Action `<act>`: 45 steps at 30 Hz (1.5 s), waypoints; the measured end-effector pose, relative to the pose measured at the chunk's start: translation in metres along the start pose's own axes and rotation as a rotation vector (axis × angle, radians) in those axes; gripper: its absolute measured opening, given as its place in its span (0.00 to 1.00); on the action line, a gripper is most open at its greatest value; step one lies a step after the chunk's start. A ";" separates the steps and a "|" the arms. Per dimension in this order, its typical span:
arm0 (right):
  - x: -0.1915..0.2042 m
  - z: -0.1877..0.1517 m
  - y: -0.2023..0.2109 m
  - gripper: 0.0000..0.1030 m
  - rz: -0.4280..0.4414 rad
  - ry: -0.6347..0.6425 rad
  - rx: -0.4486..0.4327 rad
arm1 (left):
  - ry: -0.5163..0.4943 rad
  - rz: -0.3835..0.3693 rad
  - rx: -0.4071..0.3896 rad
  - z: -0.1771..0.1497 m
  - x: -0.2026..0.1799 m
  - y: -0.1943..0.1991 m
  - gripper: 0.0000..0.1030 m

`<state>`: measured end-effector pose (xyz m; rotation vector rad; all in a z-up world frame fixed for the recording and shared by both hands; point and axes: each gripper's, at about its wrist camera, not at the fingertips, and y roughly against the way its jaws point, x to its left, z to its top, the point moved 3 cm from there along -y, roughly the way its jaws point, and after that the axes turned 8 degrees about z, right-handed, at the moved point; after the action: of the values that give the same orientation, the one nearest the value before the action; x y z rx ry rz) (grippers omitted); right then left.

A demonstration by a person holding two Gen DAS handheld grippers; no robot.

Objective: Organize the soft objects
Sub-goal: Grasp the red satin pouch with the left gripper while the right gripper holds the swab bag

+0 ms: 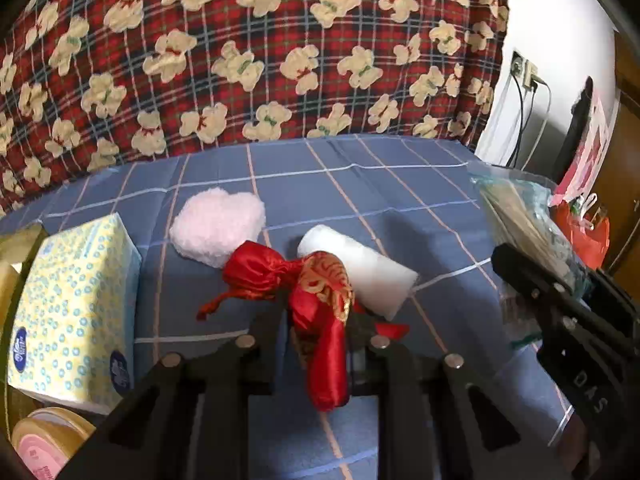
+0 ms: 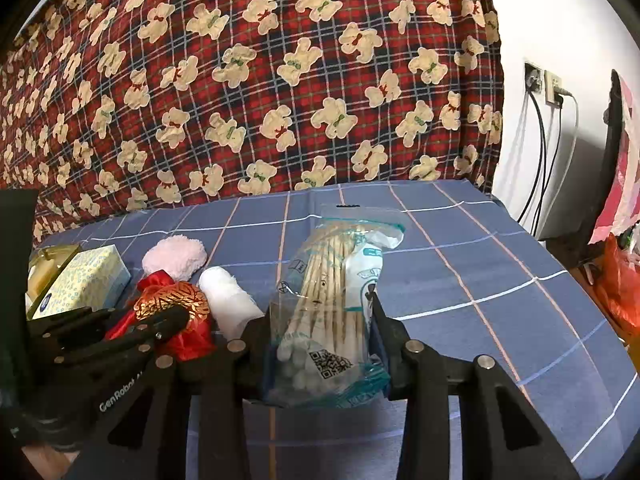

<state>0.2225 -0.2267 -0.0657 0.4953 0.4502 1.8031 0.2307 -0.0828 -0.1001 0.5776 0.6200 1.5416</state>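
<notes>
My left gripper [image 1: 318, 320] is shut on a red satin pouch with gold embroidery [image 1: 320, 308], held just above the blue checked cloth [image 1: 400, 184]; the pouch also shows in the right wrist view [image 2: 176, 312]. Behind it lie a pink fluffy heart [image 1: 218, 232] and a white foam roll [image 1: 360, 272]. My right gripper [image 2: 320, 320] is shut on a clear bag of cotton swabs [image 2: 332, 300], which shows at the right edge of the left wrist view [image 1: 520, 220].
A tissue box [image 1: 72, 312] stands at the left, with a round pink tin [image 1: 44, 440] in front of it. A red plaid bear-print blanket [image 1: 240, 60] rises behind the table. Wall sockets with cables [image 2: 548, 88] and red bags [image 2: 620, 280] are at right.
</notes>
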 end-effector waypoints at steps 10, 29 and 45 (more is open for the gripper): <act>-0.001 0.000 0.002 0.39 -0.008 -0.019 -0.016 | -0.019 0.010 -0.056 0.000 0.000 0.010 0.17; 0.015 0.003 0.012 0.40 -0.005 0.008 -0.086 | -0.007 0.053 -0.206 -0.006 0.007 0.041 0.17; 0.024 0.003 0.024 0.40 0.003 0.024 -0.169 | 0.018 0.074 -0.307 -0.013 0.018 0.066 0.17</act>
<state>0.1983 -0.2099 -0.0479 0.3579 0.3103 1.8335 0.1732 -0.0680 -0.0646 0.3563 0.3676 1.6741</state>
